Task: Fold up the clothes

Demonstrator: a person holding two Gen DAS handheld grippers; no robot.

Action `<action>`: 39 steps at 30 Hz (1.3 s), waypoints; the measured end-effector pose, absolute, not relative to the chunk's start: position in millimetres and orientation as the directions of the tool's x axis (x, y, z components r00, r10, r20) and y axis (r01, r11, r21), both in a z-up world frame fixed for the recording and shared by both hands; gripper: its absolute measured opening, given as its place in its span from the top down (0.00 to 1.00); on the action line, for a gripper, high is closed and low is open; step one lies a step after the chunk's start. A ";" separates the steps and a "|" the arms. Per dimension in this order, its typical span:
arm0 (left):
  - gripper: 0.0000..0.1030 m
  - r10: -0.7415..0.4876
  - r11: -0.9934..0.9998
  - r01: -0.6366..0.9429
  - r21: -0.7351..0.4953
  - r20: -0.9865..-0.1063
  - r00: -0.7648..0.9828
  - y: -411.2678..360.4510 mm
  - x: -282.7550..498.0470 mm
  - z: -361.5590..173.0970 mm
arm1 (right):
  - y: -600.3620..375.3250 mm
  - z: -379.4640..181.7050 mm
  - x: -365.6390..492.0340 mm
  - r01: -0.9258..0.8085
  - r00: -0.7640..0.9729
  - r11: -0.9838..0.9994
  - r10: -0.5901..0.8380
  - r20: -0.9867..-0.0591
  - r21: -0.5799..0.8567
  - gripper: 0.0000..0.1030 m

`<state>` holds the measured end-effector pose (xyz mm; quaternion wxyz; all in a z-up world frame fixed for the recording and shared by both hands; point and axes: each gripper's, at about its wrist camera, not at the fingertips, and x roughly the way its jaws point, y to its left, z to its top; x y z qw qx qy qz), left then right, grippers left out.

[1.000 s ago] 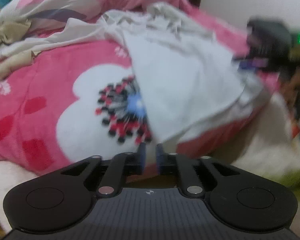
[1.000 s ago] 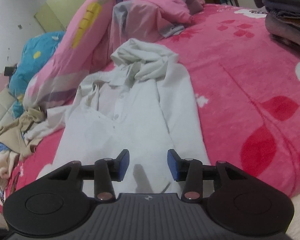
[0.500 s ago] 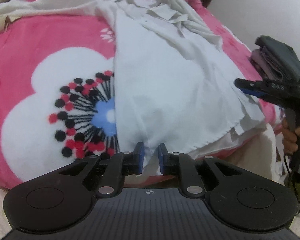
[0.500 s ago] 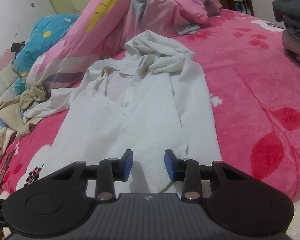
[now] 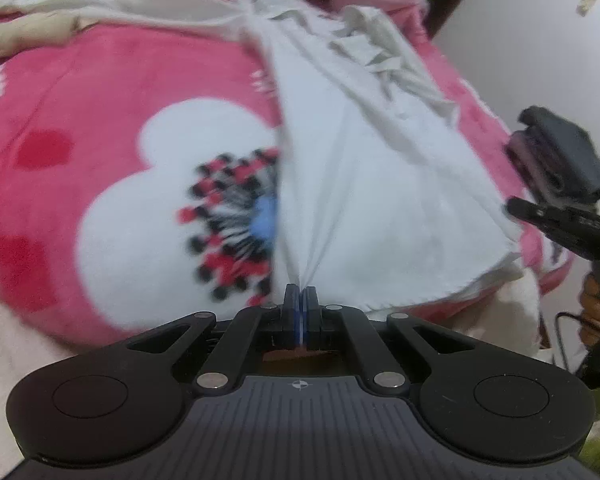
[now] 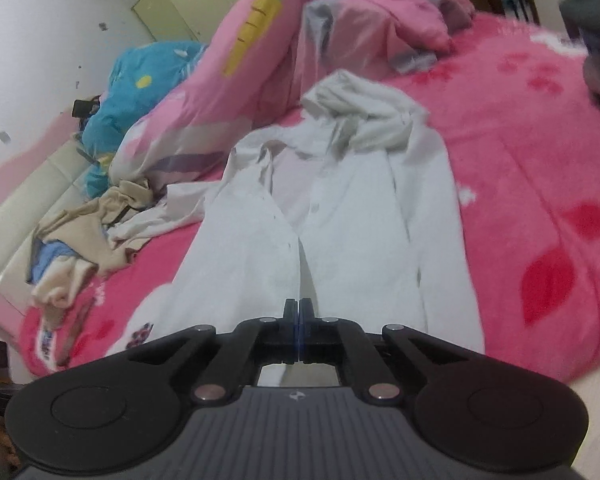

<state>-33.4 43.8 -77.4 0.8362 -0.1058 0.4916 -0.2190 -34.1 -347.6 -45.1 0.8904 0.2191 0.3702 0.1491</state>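
Left wrist view: the left gripper (image 5: pixel 301 294) is clamped tight on the hem of the white shirt (image 5: pixel 380 200), cloth pinched between the pads and creases fanning up from the bite. The right gripper (image 5: pixel 556 220) shows at the right edge by the shirt's other bottom corner, a hand (image 5: pixel 598 312) wrapped on its handle. In the right wrist view the right gripper (image 6: pixel 299 312) is closed at the shirt's (image 6: pixel 320 240) lower edge; whether fabric sits in it I cannot tell. The shirt lies buttoned-side up on the pink bed (image 6: pixel 540 160), collar far away. No readable writing. Both grippers tilt downward.
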 end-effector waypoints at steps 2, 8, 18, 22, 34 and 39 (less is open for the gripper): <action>1.00 -0.459 0.888 0.236 -0.394 -0.788 0.411 49.3 -34.2 -81.7 | -347.8 -53.8 -37.8 -0.079 0.657 0.851 0.436 -0.615 0.519 0.99; 1.00 -0.463 0.885 0.252 -0.391 -0.786 0.409 53.1 -41.3 -80.3 | -349.3 -66.8 -47.3 -0.037 0.635 0.856 0.418 -0.649 0.516 1.00; 0.97 -0.444 0.891 0.290 -0.349 -0.804 0.395 57.9 -37.1 -76.3 | -346.4 -63.7 -49.7 -0.079 0.583 0.879 0.423 -0.693 0.470 0.94; 0.85 -0.471 0.880 0.297 -0.370 -0.759 0.450 69.4 -30.3 -57.3 | -355.3 -25.2 -41.1 -0.132 0.662 0.882 0.418 -0.623 0.452 0.67; 0.81 -0.420 0.903 0.332 -0.273 -0.727 0.544 20.8 12.7 -76.8 | -315.6 -36.1 74.8 -0.166 0.644 0.966 0.259 -0.719 0.199 0.54; 0.80 -0.407 0.907 0.339 -0.251 -0.732 0.546 19.5 10.6 -82.0 | -301.8 -65.8 69.2 -0.191 0.626 0.978 0.189 -0.757 0.086 0.53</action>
